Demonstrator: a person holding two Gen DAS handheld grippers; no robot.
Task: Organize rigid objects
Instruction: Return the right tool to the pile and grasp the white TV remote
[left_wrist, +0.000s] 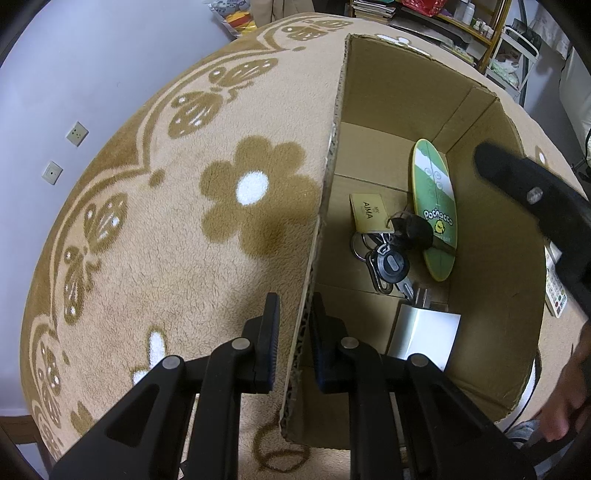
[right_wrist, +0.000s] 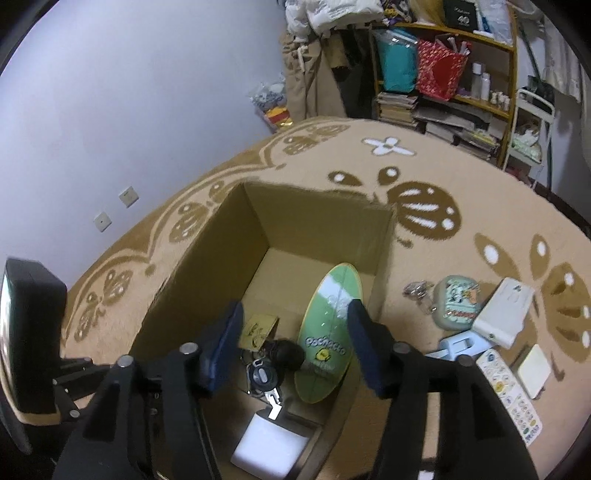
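Observation:
An open cardboard box (left_wrist: 388, 92) stands on a tan flowered blanket. My left gripper (left_wrist: 295, 332) is shut on the box's near left wall, one finger outside and one inside. In the box lie a green oval Pochacco board (left_wrist: 434, 206), a bunch of keys (left_wrist: 388, 264) with a tan AIMA tag (left_wrist: 369, 212), and a white charger plug (left_wrist: 424, 332). My right gripper (right_wrist: 295, 314) hangs open over the box (right_wrist: 321, 221), nothing between its fingers, above the keys (right_wrist: 264, 374) and the board (right_wrist: 328, 332). It also shows as a dark finger (left_wrist: 532, 195) at the box's right side.
On the blanket (right_wrist: 424, 258) right of the box lie a green printed tin (right_wrist: 456, 301), a white power bank (right_wrist: 504, 312), a light blue item (right_wrist: 465, 343), a white remote (right_wrist: 511, 398), a small white square (right_wrist: 533, 371) and a metal clip (right_wrist: 417, 290). Shelves (right_wrist: 443, 74) stand behind.

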